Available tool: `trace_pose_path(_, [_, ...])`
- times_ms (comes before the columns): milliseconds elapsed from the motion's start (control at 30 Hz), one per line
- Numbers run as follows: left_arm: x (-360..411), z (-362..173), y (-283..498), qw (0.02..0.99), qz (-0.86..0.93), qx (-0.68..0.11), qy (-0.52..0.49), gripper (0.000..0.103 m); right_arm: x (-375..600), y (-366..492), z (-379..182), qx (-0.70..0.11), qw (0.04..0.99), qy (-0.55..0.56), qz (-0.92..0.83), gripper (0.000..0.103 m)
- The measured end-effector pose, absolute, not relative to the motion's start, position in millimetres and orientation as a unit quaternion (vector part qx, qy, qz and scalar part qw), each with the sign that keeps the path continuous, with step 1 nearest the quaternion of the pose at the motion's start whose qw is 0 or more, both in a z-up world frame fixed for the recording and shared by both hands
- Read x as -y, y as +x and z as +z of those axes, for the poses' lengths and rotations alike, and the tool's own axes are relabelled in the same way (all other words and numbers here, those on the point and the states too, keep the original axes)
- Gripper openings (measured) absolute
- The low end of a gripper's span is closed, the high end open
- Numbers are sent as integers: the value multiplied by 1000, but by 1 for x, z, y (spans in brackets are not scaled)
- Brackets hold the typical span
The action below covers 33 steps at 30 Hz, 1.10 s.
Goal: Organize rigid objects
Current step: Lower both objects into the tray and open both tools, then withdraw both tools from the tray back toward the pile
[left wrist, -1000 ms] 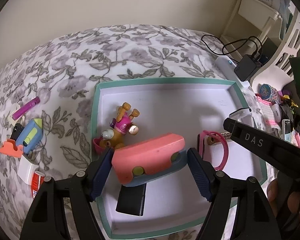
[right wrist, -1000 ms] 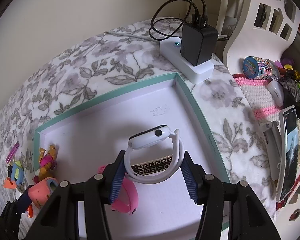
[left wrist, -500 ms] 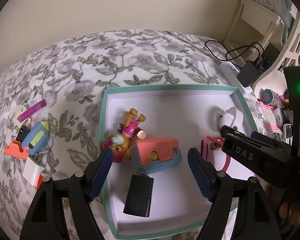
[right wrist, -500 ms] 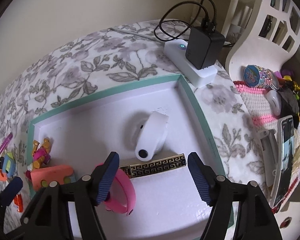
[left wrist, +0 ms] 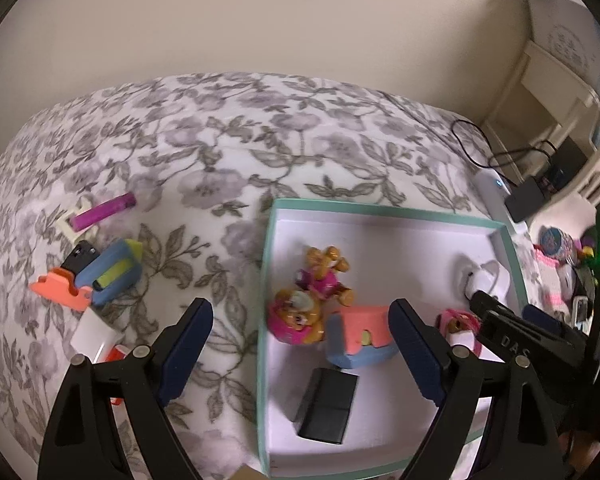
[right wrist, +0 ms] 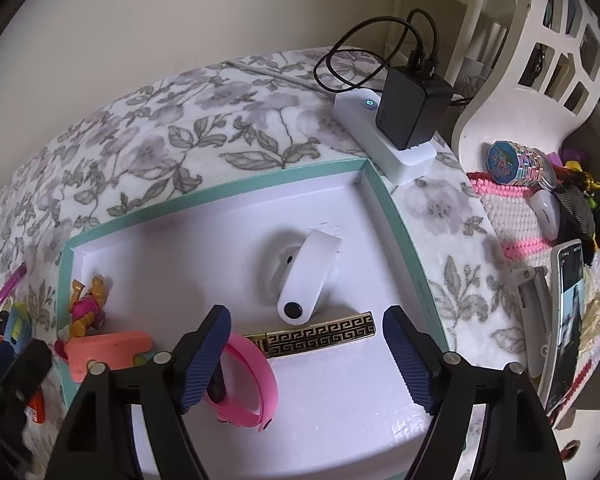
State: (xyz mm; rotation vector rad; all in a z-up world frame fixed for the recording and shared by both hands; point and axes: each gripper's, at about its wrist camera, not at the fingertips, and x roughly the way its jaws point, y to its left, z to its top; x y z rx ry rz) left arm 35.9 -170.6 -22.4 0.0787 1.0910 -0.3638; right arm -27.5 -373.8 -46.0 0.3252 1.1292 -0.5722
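Observation:
A teal-rimmed white tray lies on the floral blanket. In it are a toy pup figure, a pink and blue toy, a black box, a pink watch, a gold patterned clip and a white smartwatch. My left gripper is open and empty above the tray's left edge. My right gripper is open and empty above the clip and the white watch.
Left of the tray lie a purple tube, a blue and yellow toy, an orange piece and a white block. A white power strip with a black charger sits behind the tray. A phone and trinkets lie at the right.
Both grippers have opened and pulled back. The left let go of the pink and blue toy in the tray and swung left. The right let go of the white watch, which now lies in the tray.

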Motion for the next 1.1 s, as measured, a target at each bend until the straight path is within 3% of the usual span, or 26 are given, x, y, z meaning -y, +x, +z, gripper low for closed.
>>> trace_pose_path(367, [124,-12,57,845,-126,-520,-22,90,376,-31,-40,-512,799,158,-272,87])
trace_pose_path(533, [90,-4,68,853,-94,-509,-62,90,369,-30,-34,-497,812,143,-270,96])
trace_pose_path(633, [69,-4,73,853,-73,-510,-85,100,364,-27,-33,-497,814,132,-269,96])
trace_pose_path(1100, [-30,7,91,857,38,-494,-138,100,310,-6,-19,-494,834,98,-223,96])
